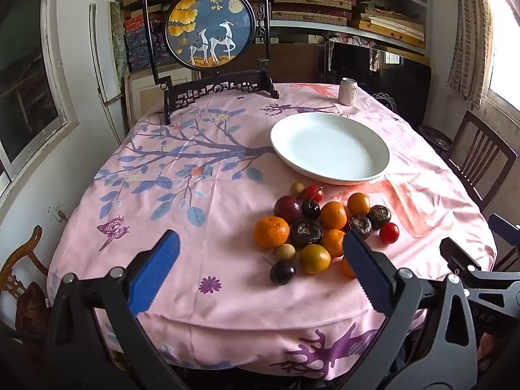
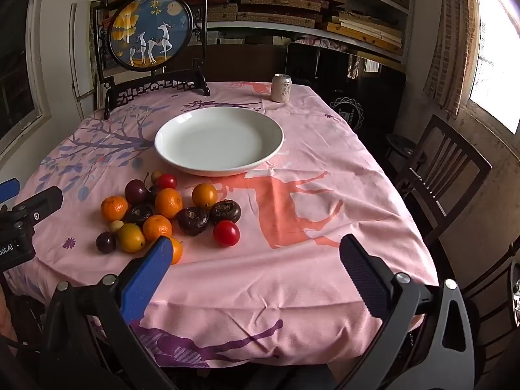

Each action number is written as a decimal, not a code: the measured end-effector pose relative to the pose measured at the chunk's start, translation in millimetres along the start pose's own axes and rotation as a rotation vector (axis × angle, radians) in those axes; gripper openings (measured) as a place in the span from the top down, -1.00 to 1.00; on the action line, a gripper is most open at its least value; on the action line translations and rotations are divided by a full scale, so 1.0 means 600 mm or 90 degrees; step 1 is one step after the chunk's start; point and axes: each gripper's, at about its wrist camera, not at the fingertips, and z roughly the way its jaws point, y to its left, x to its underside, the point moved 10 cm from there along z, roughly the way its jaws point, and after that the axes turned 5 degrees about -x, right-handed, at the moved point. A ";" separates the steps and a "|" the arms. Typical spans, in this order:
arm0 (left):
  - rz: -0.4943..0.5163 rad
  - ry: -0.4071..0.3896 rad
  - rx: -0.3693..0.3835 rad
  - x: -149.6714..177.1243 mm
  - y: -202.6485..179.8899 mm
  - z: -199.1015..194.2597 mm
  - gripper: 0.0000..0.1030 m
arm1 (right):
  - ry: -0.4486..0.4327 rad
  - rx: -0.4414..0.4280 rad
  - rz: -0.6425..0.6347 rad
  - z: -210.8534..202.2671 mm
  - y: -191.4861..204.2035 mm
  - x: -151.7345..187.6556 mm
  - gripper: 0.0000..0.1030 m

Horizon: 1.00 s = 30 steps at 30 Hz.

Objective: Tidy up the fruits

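A: What is seen beyond the tongs?

B: Past the left gripper (image 1: 260,255), spread wide and empty, a fruit pile (image 1: 320,227) lies; the white plate (image 1: 330,148), a can (image 1: 348,91) and a deer screen (image 1: 209,26) stand farther off.

A: And the right gripper (image 2: 255,253)?

B: Released too; nothing is held. The pile is ahead-left.

A: Counts?

B: Four mandarins are counted, one half hidden; three water chestnuts (image 2: 193,221), perhaps.

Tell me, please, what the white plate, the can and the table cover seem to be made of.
White plate: likely glazed ceramic; smooth, with a soft sheen. Drink can: probably aluminium; thin cylinder with a metal top rim and printed side. Pink tablecloth: woven fabric, matte to slightly satin; it creases and drapes over the table edge.
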 end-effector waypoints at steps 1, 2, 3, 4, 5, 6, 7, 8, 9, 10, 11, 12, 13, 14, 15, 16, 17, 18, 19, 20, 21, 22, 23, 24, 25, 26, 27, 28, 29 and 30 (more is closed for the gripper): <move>0.001 0.000 0.000 0.000 0.000 0.000 -0.96 | 0.002 0.000 0.000 0.000 0.000 0.001 -0.97; 0.001 0.000 0.000 0.000 0.000 0.000 -0.96 | 0.002 -0.001 0.001 0.000 0.000 0.001 -0.97; 0.000 0.003 0.001 0.001 0.000 0.000 -0.96 | 0.002 -0.001 0.001 0.000 0.000 0.001 -0.97; -0.001 0.003 0.001 0.000 0.000 0.000 -0.96 | -0.001 -0.001 0.001 0.000 0.000 0.000 -0.97; 0.000 0.003 0.001 0.001 0.000 0.000 -0.96 | -0.001 0.000 0.000 -0.001 0.000 0.000 -0.97; -0.001 0.002 0.001 0.001 0.000 0.000 -0.96 | -0.002 0.000 0.000 -0.001 0.000 0.000 -0.97; -0.001 0.002 0.001 0.000 0.000 0.000 -0.96 | -0.002 0.000 0.000 -0.001 0.000 0.000 -0.97; -0.001 0.002 0.001 0.000 0.000 0.000 -0.96 | -0.003 -0.001 0.000 -0.001 0.001 0.000 -0.97; -0.001 0.003 0.002 0.001 0.000 0.000 -0.96 | -0.003 -0.001 0.000 -0.001 0.001 0.000 -0.97; -0.001 0.003 0.002 0.001 -0.001 0.000 -0.96 | -0.003 -0.001 0.001 -0.001 0.001 0.000 -0.97; -0.001 0.002 0.001 0.001 0.000 0.000 -0.96 | -0.003 -0.001 0.001 -0.001 0.001 0.000 -0.97; -0.001 0.002 0.002 0.000 0.000 0.000 -0.96 | -0.003 -0.001 0.000 -0.002 0.001 0.000 -0.97; -0.001 0.003 0.002 0.001 0.000 0.000 -0.96 | -0.003 -0.001 0.001 -0.002 0.001 0.000 -0.97; -0.001 0.003 0.002 0.001 0.000 0.000 -0.96 | -0.003 -0.001 0.001 -0.002 0.002 0.000 -0.97; -0.001 0.003 0.002 0.001 0.000 0.000 -0.96 | -0.003 -0.002 0.000 -0.002 0.002 0.000 -0.97; -0.001 0.003 0.002 0.001 0.000 0.000 -0.96 | -0.003 -0.001 0.001 -0.002 0.002 0.000 -0.97; -0.001 0.003 0.002 0.001 0.000 0.000 -0.96 | -0.003 -0.001 0.001 -0.002 0.002 0.000 -0.97; -0.001 0.003 0.002 0.001 0.000 0.000 -0.96 | -0.003 -0.001 0.001 -0.002 0.002 0.000 -0.97; -0.001 0.003 0.002 0.001 0.000 0.000 -0.96 | -0.003 -0.001 0.001 -0.002 0.002 0.000 -0.97; -0.001 0.003 0.001 0.001 0.000 0.000 -0.96 | -0.003 -0.001 0.001 -0.002 0.002 0.000 -0.97; -0.001 0.003 0.002 0.001 0.000 0.000 -0.96 | -0.003 -0.002 0.001 -0.002 0.003 0.000 -0.97; -0.001 0.003 0.002 0.001 -0.001 0.000 -0.96 | -0.003 -0.002 0.001 -0.002 0.003 0.000 -0.97; -0.001 0.003 0.003 0.001 -0.001 0.000 -0.96 | -0.003 -0.002 0.001 -0.003 0.003 0.000 -0.97; 0.000 0.003 0.001 0.001 0.000 0.000 -0.96 | -0.003 -0.001 0.000 -0.003 0.003 0.000 -0.97; -0.001 0.004 0.002 0.001 0.000 0.000 -0.96 | -0.003 -0.001 0.001 -0.002 0.003 0.000 -0.97; -0.002 0.004 0.002 0.001 0.000 0.000 -0.96 | -0.003 -0.001 0.001 -0.003 0.003 0.001 -0.97; -0.002 0.004 0.002 0.001 0.000 0.000 -0.96 | -0.004 -0.001 0.001 -0.002 0.003 0.001 -0.97; -0.001 0.004 0.002 0.001 0.000 0.000 -0.96 | -0.004 -0.001 0.001 -0.002 0.003 0.001 -0.97; -0.001 0.004 0.002 0.001 0.000 0.000 -0.96 | -0.003 -0.001 0.001 -0.002 0.003 0.001 -0.97; -0.001 0.004 0.002 0.001 0.000 0.000 -0.96 | -0.003 -0.001 0.001 -0.002 0.003 0.001 -0.97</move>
